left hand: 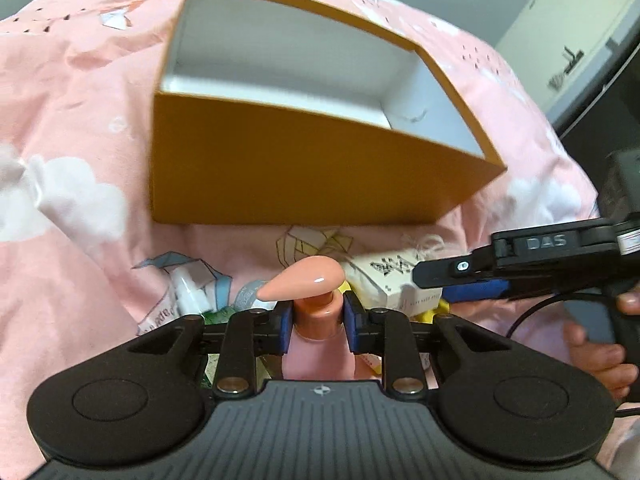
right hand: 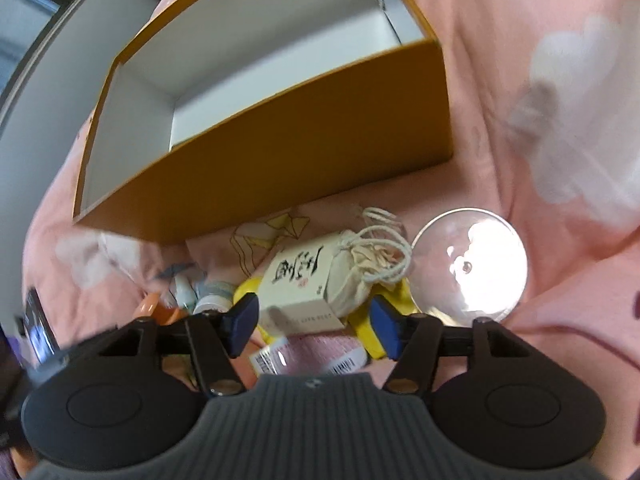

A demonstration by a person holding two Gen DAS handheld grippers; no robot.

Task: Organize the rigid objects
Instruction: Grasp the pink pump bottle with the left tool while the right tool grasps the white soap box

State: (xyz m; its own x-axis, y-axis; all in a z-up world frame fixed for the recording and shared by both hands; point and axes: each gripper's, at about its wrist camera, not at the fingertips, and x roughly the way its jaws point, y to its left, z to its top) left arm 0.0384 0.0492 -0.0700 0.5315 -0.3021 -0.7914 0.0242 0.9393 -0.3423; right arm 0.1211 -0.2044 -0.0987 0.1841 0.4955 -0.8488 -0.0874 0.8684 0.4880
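Note:
An open orange box (left hand: 280, 168) with a white inside lies on the pink bedding; it also shows in the right wrist view (right hand: 288, 160). My left gripper (left hand: 318, 322) is shut on the neck of a pink pump bottle (left hand: 316, 308), just in front of the box. My right gripper (right hand: 314, 320) is open, its blue pads either side of a white carton with black calligraphy (right hand: 298, 280). The right gripper (left hand: 424, 276) also shows in the left wrist view, reaching in beside that carton (left hand: 384, 280). A cream drawstring pouch (right hand: 360, 272) lies against the carton.
A clear round lid (right hand: 472, 264) lies right of the pile. A yellow object (right hand: 372, 332), a pink barcoded packet (right hand: 312, 354), a small white bottle (left hand: 188, 288) and a tape roll (left hand: 246, 294) lie in the pile. Pink bedding (left hand: 72, 120) surrounds everything.

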